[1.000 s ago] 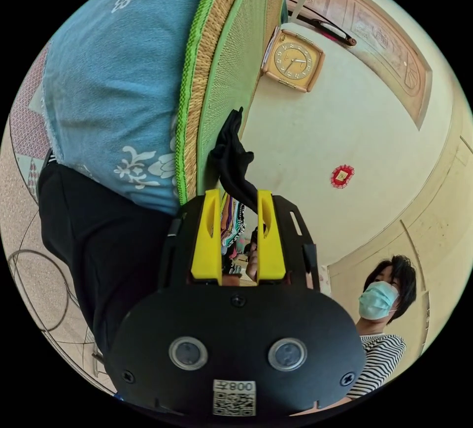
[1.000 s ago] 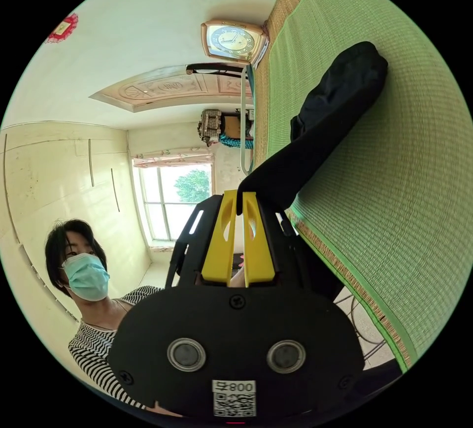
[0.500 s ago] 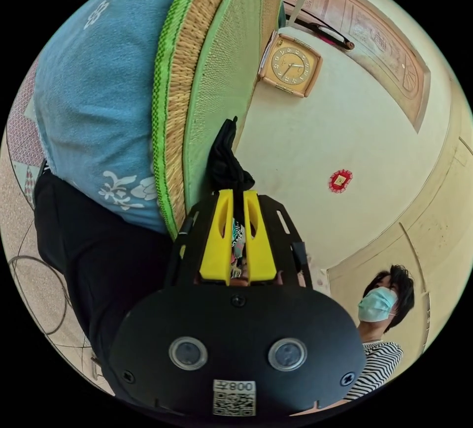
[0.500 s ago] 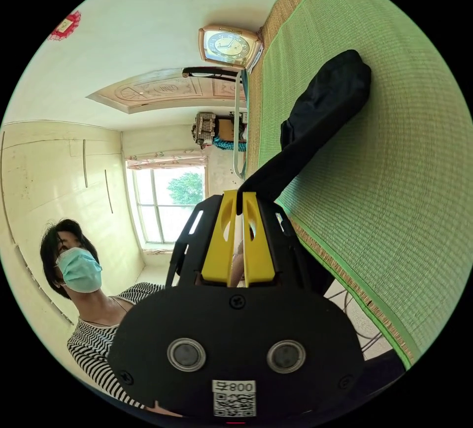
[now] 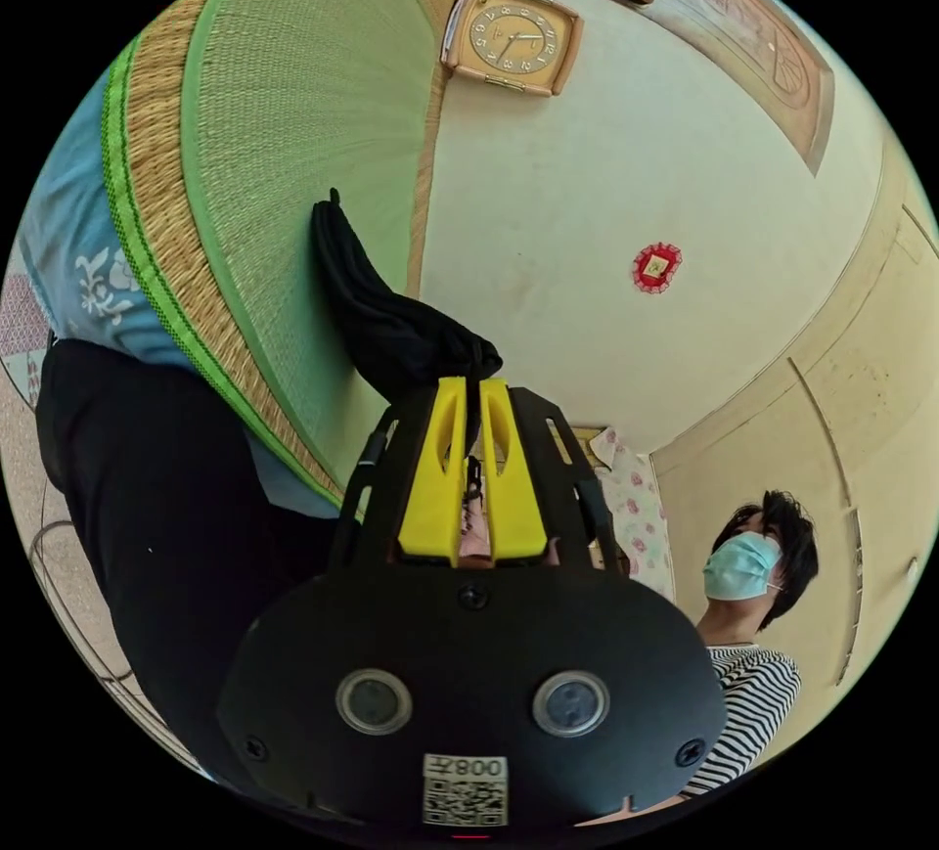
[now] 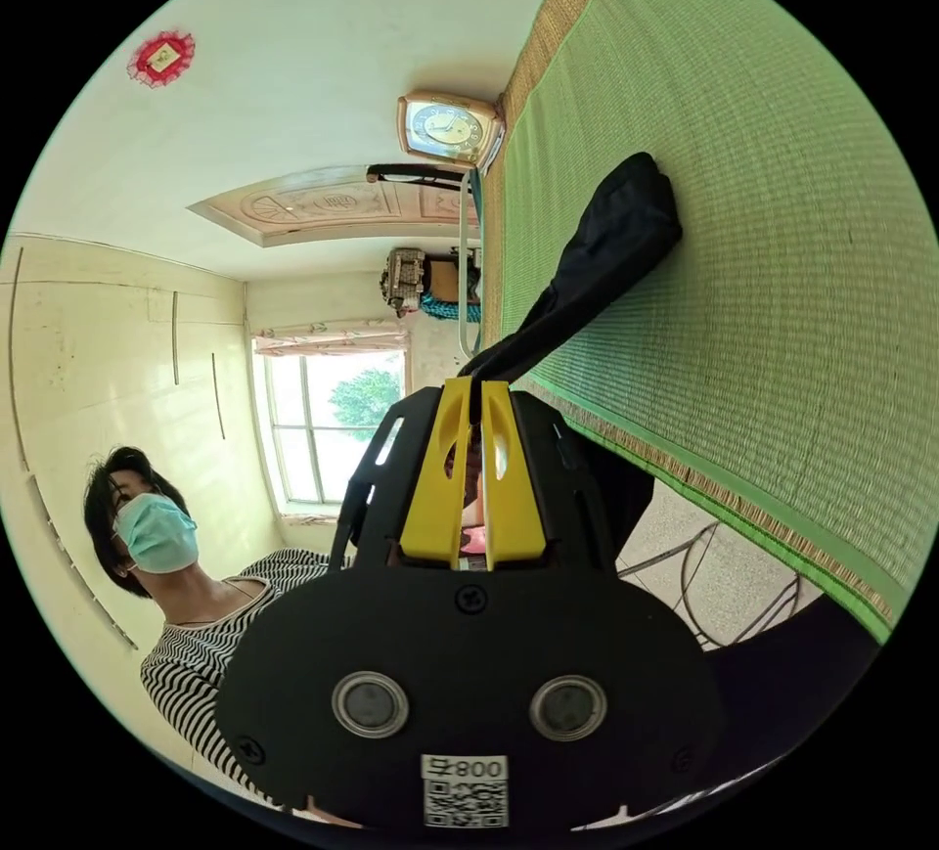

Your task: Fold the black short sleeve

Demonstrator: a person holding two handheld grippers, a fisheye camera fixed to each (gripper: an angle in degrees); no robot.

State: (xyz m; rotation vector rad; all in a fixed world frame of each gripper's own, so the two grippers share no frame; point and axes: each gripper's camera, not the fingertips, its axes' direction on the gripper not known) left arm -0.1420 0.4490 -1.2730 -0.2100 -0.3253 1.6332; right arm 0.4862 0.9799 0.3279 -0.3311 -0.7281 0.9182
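Observation:
The black short sleeve (image 5: 386, 322) lies bunched on the green woven mat (image 5: 293, 97), one end lifted off it. My left gripper (image 5: 471, 387) is shut on that lifted edge, its yellow jaws pressed together on the fabric. In the right gripper view the same garment (image 6: 611, 248) stretches as a long black band from the mat (image 6: 763, 253) down to my right gripper (image 6: 473, 388), which is shut on its corner. More black cloth (image 5: 166, 517) hangs below the mat's edge in the left gripper view.
A blue patterned cover (image 5: 73, 234) lies under the mat. A square clock (image 5: 511, 38) hangs on the white wall. A person in a mask and striped top (image 5: 748, 596) holds the grippers. A window (image 6: 328, 425) shows behind, and wire legs (image 6: 724, 586) stand on the floor.
The left gripper went from open beside the black fabric to shut on it. Both views have swung, so more of the mat shows in the left one. The right gripper stays shut on the garment.

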